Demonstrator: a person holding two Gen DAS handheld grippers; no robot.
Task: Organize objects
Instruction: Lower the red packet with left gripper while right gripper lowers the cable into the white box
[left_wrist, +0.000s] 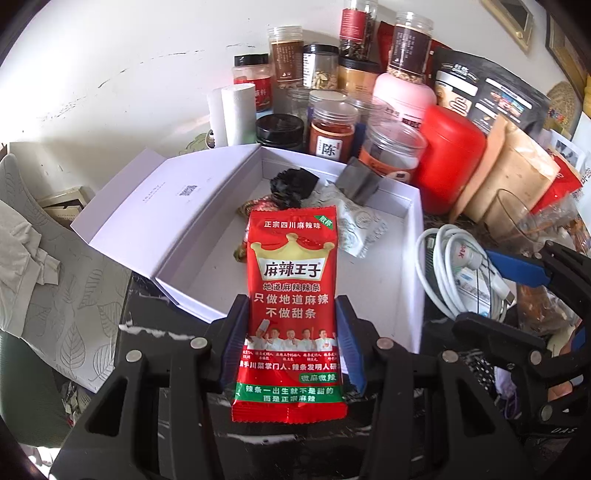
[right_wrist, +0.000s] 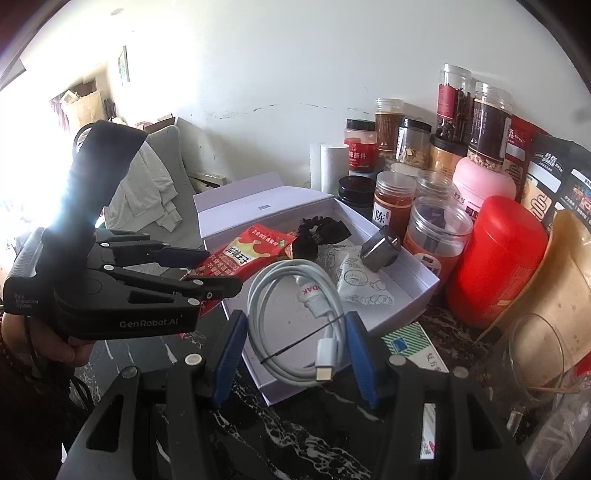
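Note:
My left gripper (left_wrist: 291, 332) is shut on a red snack packet (left_wrist: 291, 295) and holds it over the near end of an open white box (left_wrist: 402, 295). The packet (right_wrist: 251, 254) and the left gripper (right_wrist: 199, 273) also show in the right wrist view. My right gripper (right_wrist: 295, 350) is shut on a coiled white USB cable (right_wrist: 295, 325), held over the box's (right_wrist: 413, 291) near corner. In the box lie a black hair clip (left_wrist: 291, 186), a white patterned sachet (left_wrist: 358, 225), a grey metal piece (left_wrist: 360, 182) and a small wrapped sweet (left_wrist: 255, 206).
Several spice jars (left_wrist: 332, 129), a red canister (left_wrist: 448, 158), a pink tub (right_wrist: 480, 181) and food bags (left_wrist: 517, 173) crowd the wall behind and right of the box. A glass cup (right_wrist: 535, 354) stands at the right. The box lid (left_wrist: 147, 206) hangs open left. A grey chair (left_wrist: 55, 277) stands left.

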